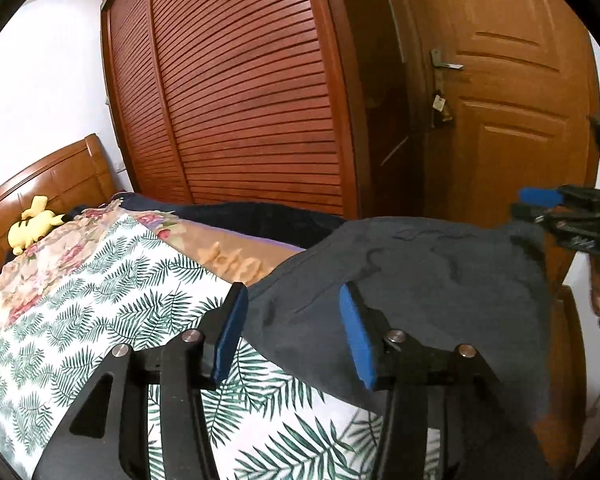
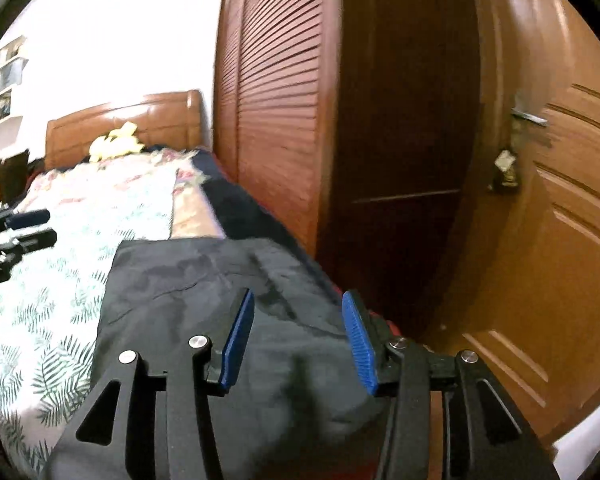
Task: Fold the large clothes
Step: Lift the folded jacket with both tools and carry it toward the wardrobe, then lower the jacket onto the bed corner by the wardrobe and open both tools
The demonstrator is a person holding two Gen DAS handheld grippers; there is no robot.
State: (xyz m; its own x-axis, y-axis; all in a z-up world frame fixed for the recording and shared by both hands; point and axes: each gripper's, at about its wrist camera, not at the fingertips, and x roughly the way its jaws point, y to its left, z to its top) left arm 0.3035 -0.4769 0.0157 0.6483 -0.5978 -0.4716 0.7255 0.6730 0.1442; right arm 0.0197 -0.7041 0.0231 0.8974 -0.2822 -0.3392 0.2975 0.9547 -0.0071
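A dark grey garment (image 1: 440, 280) lies flat on the bed at its near right corner, over the leaf-print sheet (image 1: 100, 300). My left gripper (image 1: 294, 320) is open and empty, hovering over the garment's left edge. The right gripper shows at the right edge of the left wrist view (image 1: 540, 204). In the right wrist view the garment (image 2: 204, 300) fills the lower middle, and my right gripper (image 2: 298, 328) is open and empty just above its right part. The left gripper shows at the left edge there (image 2: 32, 228).
A wooden headboard (image 1: 60, 172) with a yellow plush toy (image 1: 34, 224) stands at the far end of the bed. A louvred wardrobe (image 1: 240, 100) runs along the bed's right side. A wooden door (image 1: 512, 120) stands close on the right. A floral quilt (image 1: 52, 256) lies further up.
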